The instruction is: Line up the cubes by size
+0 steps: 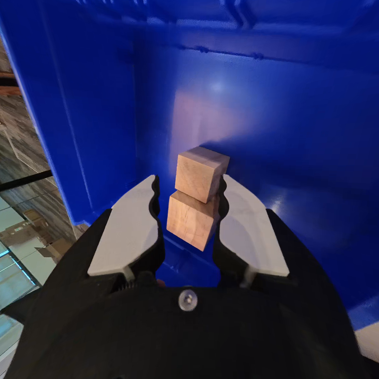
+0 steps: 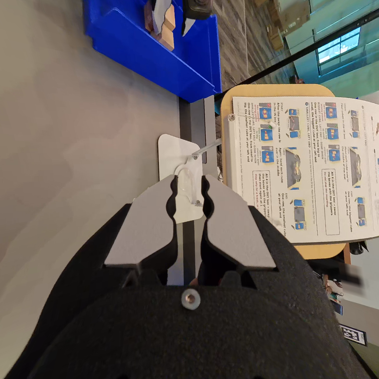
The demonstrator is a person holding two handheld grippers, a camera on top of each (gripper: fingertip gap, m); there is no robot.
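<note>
In the left wrist view two pale wooden cubes stand one behind the other inside a blue bin [image 1: 287, 123]. The far cube [image 1: 202, 176] rests against the near cube [image 1: 190, 221]. My left gripper [image 1: 189, 180] is open around them, with blue floor showing between its left pad [image 1: 155, 196] and the cubes. Its right pad sits right beside them. In the right wrist view the same bin [image 2: 155, 59] lies at the upper left, with the cubes [image 2: 169, 26] and the left gripper's fingers in it. My right gripper [image 2: 188, 184] is open and empty over the table's edge.
A white mounting plate [image 2: 176, 151] with a clear part lies on the grey table [image 2: 82, 164] under the right gripper. A printed instruction sheet [image 2: 297, 164] rests on a tan board to the right. Beyond the table edge is the floor. Spacing between my two grippers at the tips: around 40 centimeters.
</note>
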